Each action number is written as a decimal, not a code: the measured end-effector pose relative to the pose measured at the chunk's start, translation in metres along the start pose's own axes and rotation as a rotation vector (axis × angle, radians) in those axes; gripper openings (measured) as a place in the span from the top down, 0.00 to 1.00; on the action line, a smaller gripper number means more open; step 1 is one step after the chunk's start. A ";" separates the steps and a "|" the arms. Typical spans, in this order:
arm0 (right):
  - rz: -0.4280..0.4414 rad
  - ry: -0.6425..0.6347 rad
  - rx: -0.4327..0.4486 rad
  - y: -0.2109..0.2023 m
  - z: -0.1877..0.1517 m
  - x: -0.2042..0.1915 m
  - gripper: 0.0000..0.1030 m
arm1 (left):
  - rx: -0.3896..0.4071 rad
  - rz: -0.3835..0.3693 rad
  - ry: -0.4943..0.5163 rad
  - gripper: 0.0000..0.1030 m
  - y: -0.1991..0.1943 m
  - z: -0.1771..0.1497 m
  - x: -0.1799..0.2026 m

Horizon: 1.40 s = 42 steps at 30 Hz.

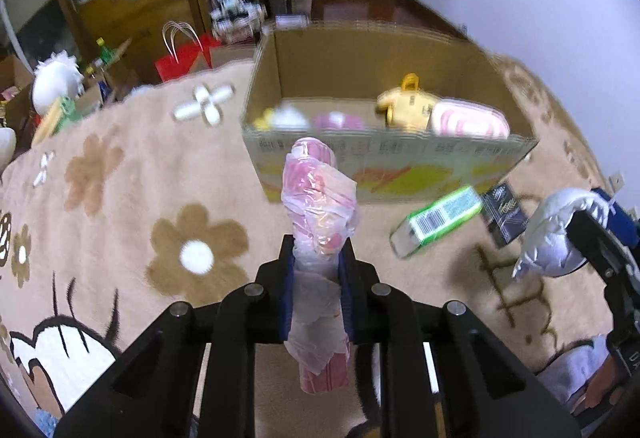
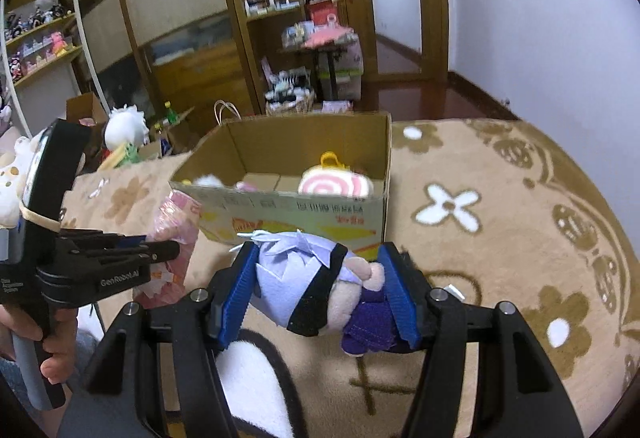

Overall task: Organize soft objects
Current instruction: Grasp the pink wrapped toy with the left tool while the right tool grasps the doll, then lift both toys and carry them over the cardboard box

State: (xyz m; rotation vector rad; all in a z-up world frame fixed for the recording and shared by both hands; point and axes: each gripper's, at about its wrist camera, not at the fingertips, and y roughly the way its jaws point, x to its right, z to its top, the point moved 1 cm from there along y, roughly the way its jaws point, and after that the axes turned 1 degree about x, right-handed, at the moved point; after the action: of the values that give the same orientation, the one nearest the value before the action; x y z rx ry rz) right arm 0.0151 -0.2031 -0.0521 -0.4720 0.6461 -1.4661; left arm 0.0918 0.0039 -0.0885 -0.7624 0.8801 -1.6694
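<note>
My left gripper (image 1: 318, 254) is shut on a pink soft item wrapped in clear plastic (image 1: 318, 198), held above the carpet in front of an open cardboard box (image 1: 384, 162). The box holds several soft toys, among them a yellow plush (image 1: 408, 104) and a pink-and-white roll (image 1: 468, 120). My right gripper (image 2: 316, 266) is shut on a plush doll with pale lilac hair and purple clothes (image 2: 316, 286), held just short of the box's (image 2: 296, 214) near wall. The left gripper (image 2: 100, 262) with the pink item (image 2: 176, 238) shows at the left of the right wrist view.
A green carton (image 1: 438, 220) and a dark box (image 1: 504, 212) lie on the beige flower-pattern carpet (image 1: 140, 178) right of the cardboard box. A red bag (image 1: 182, 60), white plush (image 2: 124, 128) and shelves stand beyond the carpet's far edge.
</note>
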 end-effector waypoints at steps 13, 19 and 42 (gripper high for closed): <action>-0.025 -0.043 0.164 -0.036 0.030 -0.009 0.38 | 0.273 0.017 0.038 0.83 -0.067 0.022 0.009; -0.022 -0.044 0.224 -0.041 0.045 -0.010 0.37 | 0.334 0.024 0.056 0.83 -0.080 0.036 0.012; -0.022 -0.080 0.315 0.007 0.072 0.000 0.37 | 0.497 0.077 0.092 0.82 -0.055 0.077 0.020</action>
State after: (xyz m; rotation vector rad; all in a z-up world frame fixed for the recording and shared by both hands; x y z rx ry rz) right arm 0.0678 -0.2095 -0.0031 -0.2906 0.3388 -1.5288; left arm 0.1233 -0.0193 0.0000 -0.3097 0.5119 -1.7645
